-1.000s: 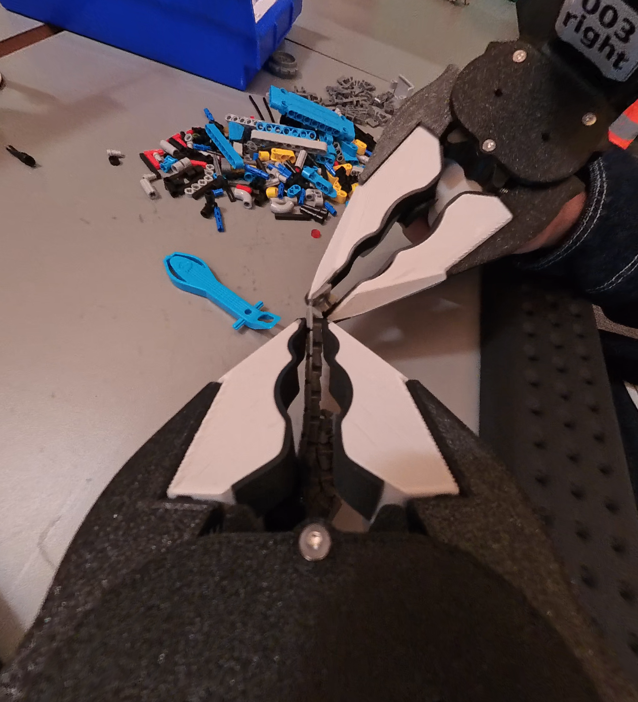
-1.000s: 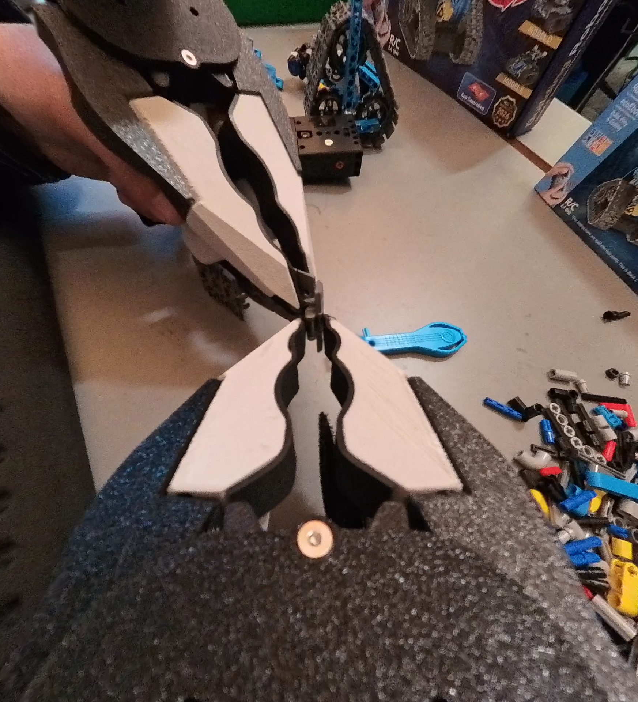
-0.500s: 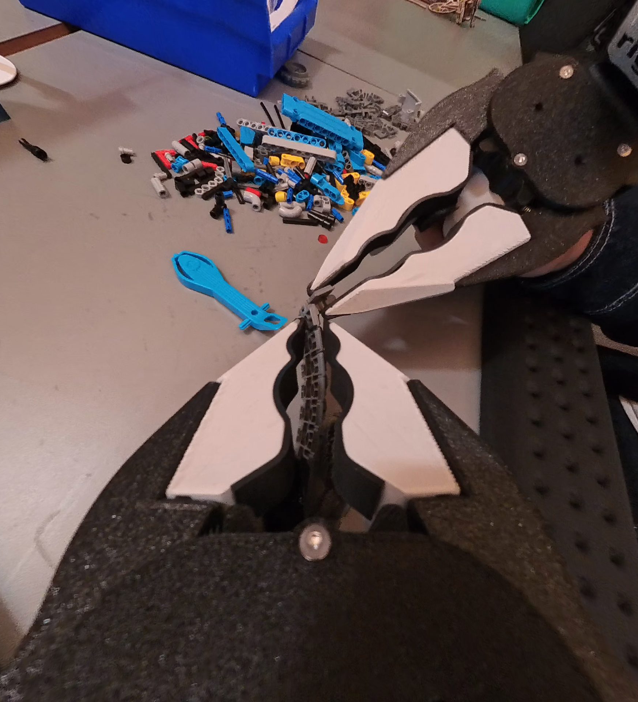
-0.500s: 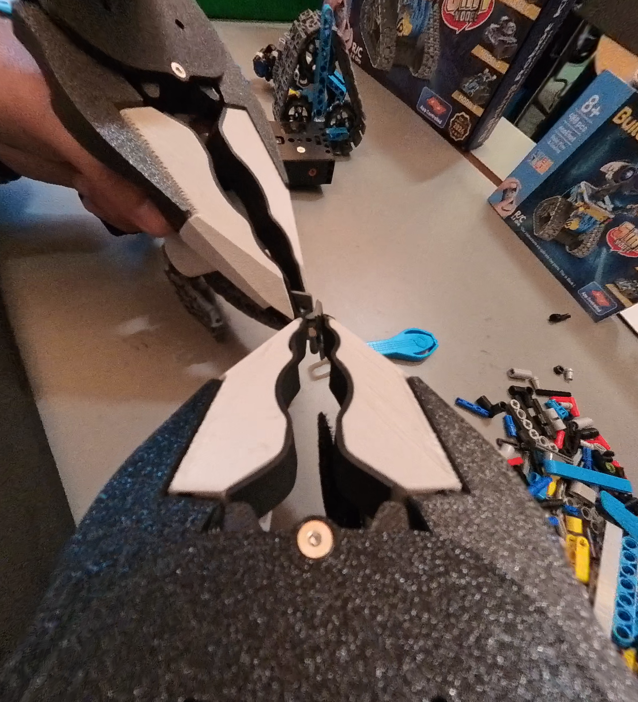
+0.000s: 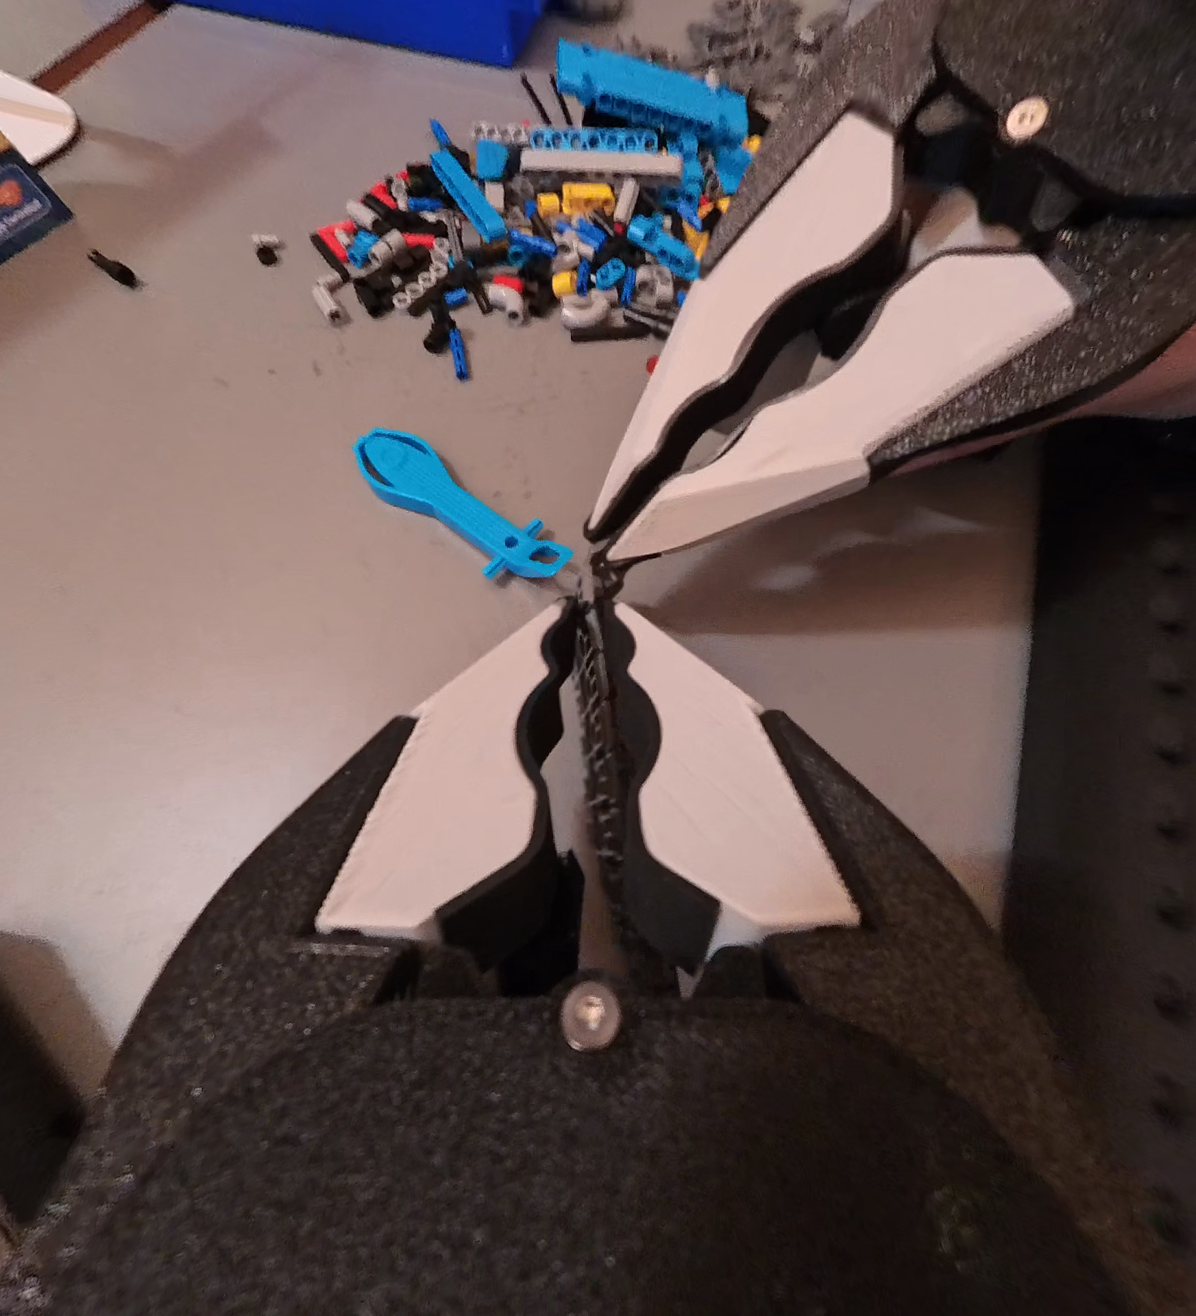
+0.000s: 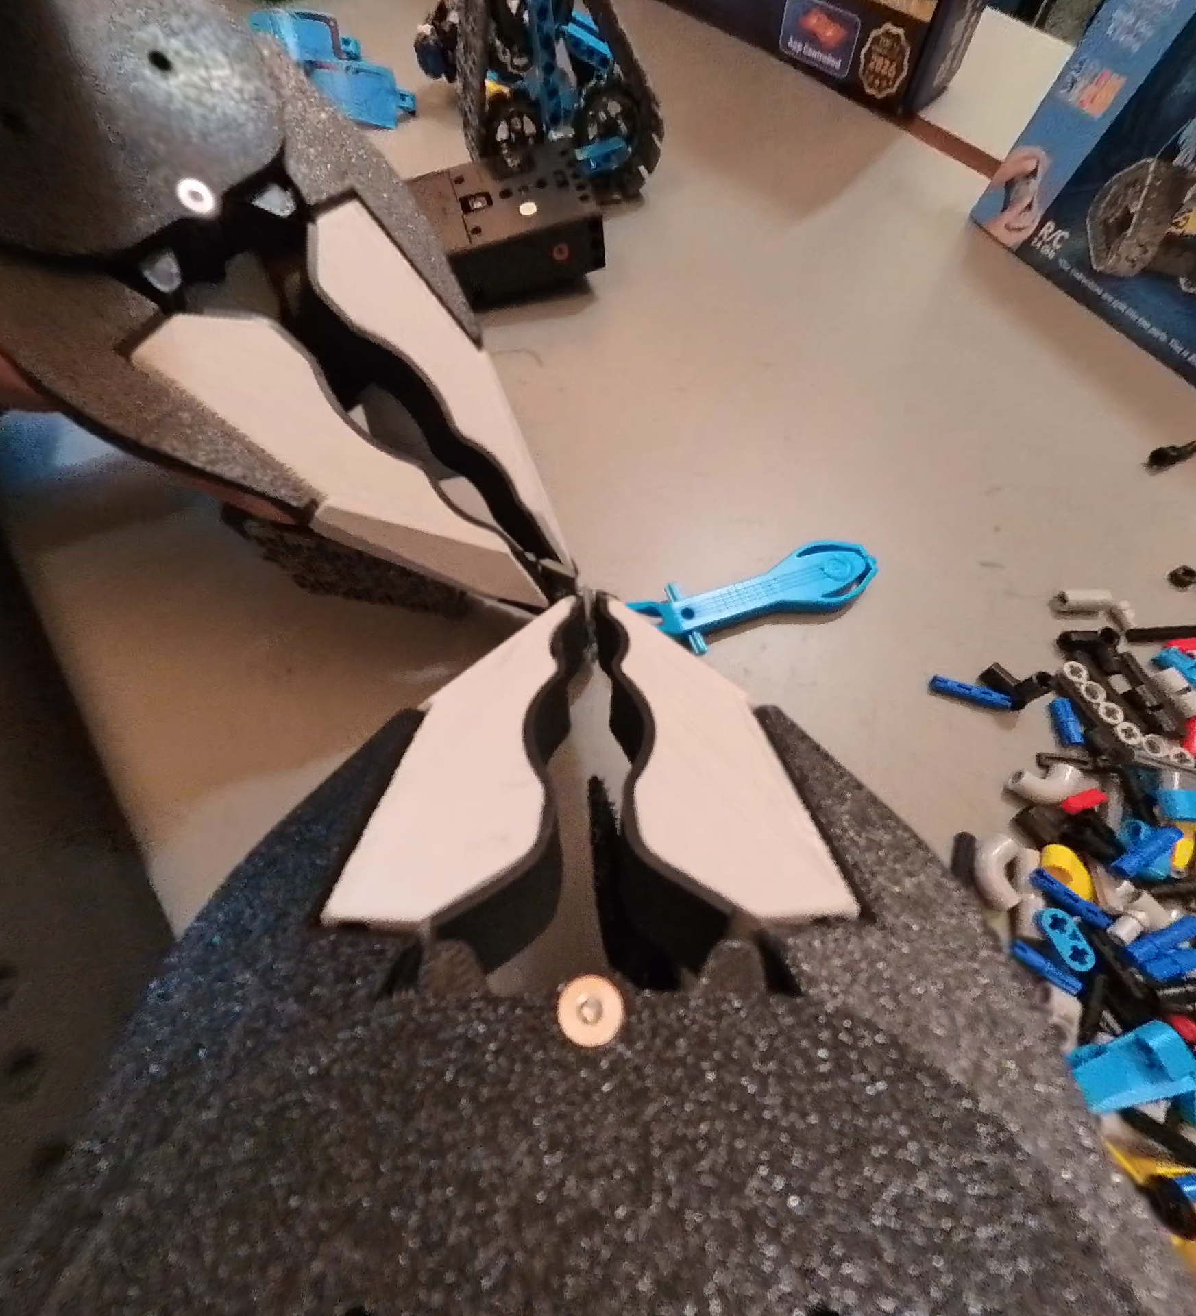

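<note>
Above grey table (image 5: 153, 641), both grippers' jaws pinch one black track (image 5: 598, 712).
</note>
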Action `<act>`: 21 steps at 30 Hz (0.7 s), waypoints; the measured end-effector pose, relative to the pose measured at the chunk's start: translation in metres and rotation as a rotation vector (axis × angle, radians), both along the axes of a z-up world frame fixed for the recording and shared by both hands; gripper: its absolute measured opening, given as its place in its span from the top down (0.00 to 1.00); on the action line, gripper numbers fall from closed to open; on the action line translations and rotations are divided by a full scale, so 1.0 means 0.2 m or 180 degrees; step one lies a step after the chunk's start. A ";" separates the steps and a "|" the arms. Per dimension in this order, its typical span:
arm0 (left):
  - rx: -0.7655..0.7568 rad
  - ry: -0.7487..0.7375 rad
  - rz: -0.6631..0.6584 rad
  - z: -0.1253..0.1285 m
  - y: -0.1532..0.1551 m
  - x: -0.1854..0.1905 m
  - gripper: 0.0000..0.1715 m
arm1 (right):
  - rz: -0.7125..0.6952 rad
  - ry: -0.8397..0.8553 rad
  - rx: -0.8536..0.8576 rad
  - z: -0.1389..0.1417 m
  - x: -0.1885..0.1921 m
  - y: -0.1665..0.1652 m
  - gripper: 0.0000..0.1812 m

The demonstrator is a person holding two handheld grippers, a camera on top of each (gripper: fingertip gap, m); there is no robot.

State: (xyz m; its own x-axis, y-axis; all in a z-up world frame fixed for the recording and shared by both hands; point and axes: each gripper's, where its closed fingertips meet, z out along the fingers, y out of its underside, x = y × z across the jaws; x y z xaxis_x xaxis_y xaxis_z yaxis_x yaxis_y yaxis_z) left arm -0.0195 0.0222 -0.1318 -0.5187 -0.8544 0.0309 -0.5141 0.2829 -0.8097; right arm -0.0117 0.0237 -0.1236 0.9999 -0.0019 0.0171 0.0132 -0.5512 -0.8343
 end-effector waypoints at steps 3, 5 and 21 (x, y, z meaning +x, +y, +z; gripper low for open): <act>0.0061 -0.0023 0.0077 -0.01 0.00 0.02 0.97 | -0.0080 0.0085 -0.0087 -0.02 0.02 -0.01 1.00; 0.0072 -0.0042 0.0112 -0.01 0.00 0.03 0.97 | -0.0147 0.0183 -0.0099 -0.03 0.02 -0.01 1.00; 0.0635 -0.0396 0.0240 -0.02 0.03 0.05 1.00 | -0.0735 0.0069 -0.0160 -0.03 0.06 0.04 1.00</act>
